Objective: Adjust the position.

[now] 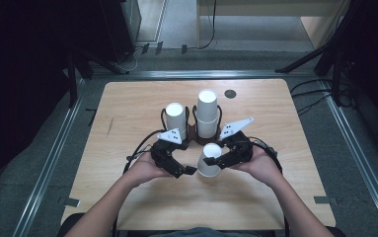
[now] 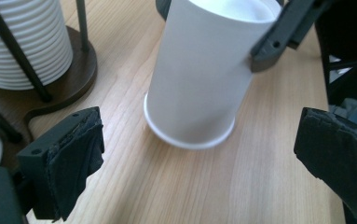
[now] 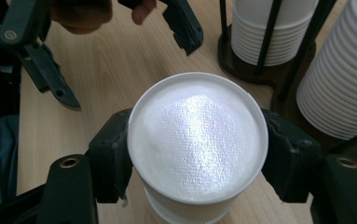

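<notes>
With the right gripper point(image 1: 215, 159) clamped on the paper cup point(image 1: 209, 160) standing tilted on the desk point(image 1: 127, 197) before the cup stacks point(image 1: 207, 113), keep the open-jawed left gripper point(image 1: 189, 171) clear and lower it gently.

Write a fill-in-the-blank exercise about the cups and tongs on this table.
1. The right tongs grip a single white ____ on both sides.
2. The left tongs stand ____, with nothing pressed between their pads.
3. The held cup stands with its wider rim pointing ____ toward the table.
4. Behind the hands, the dark rack holds ____ stacks of cups.

Missing words: cup; open; down; two
</notes>
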{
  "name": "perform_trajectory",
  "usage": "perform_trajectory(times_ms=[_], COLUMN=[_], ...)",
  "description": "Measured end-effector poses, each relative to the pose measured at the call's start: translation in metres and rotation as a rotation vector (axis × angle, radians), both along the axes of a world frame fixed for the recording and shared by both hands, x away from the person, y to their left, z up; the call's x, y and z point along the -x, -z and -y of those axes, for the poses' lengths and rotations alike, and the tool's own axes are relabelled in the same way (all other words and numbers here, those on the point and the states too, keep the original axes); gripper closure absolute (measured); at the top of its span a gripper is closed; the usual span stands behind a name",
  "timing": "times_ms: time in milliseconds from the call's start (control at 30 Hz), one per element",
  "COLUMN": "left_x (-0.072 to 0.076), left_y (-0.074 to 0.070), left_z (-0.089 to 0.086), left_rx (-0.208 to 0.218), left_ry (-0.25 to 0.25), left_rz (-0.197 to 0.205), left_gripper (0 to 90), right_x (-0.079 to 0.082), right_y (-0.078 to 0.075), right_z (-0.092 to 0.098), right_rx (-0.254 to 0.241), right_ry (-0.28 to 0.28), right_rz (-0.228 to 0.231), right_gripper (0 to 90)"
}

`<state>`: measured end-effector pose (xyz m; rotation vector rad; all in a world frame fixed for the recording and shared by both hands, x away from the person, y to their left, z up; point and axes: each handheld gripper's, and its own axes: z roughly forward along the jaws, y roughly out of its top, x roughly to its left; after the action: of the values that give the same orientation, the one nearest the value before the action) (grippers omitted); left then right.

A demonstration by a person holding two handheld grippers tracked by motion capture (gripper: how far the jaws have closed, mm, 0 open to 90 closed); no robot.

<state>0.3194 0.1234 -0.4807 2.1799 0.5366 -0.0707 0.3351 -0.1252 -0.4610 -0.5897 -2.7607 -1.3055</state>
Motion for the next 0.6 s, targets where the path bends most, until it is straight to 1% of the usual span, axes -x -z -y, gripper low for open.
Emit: perform_trajectory(times_ms=[33,67,200,300,333,400,467,500,533,600], left_x=[-0.001,-0.001,-0.002,-0.002,-0.002,-0.002,-0.001,-0.001,-0.001,-0.002], left_y=[0.002,0.003,0.007,0.009,0.011,0.013,0.014,0.014,0.014,0.013], left_z=[0.002,0.003,0.01,0.012,0.014,0.016,0.016,0.016,0.015,0.015], left_rx=[0.015,0.017,-0.003,-0.007,-0.006,-0.013,-0.017,-0.012,-0.005,0.014], left_ry=[0.008,0.017,0.042,0.051,0.062,0.058,0.065,0.07,0.067,0.065], left_rz=[-0.008,-0.013,-0.008,-0.009,-0.012,-0.005,-0.005,-0.006,-0.005,-0.006], left_gripper=[1.7,1.7,1.9,1.9,2.0,2.0,2.1,3.1,4.0,4.4], right_x=[0.001,0.001,0.002,0.002,0.003,0.003,0.004,0.004,0.005,0.005], right_y=[-0.001,-0.001,-0.004,-0.006,-0.007,-0.009,-0.012,-0.013,-0.013,-0.014], right_z=[-0.001,-0.002,-0.006,-0.008,-0.009,-0.011,-0.012,-0.013,-0.013,-0.014], right_rx=[-0.006,-0.012,-0.037,-0.054,-0.056,-0.069,-0.088,-0.094,-0.096,-0.109], right_ry=[-0.003,-0.008,-0.022,-0.033,-0.036,-0.041,-0.044,-0.046,-0.05,-0.055], right_rz=[-0.003,-0.005,-0.006,-0.014,-0.018,-0.02,-0.019,-0.023,-0.018,-0.026], right_gripper=[33.8,33.8,33.8,33.8,33.9,33.9,33.9,33.9,33.9,33.9])
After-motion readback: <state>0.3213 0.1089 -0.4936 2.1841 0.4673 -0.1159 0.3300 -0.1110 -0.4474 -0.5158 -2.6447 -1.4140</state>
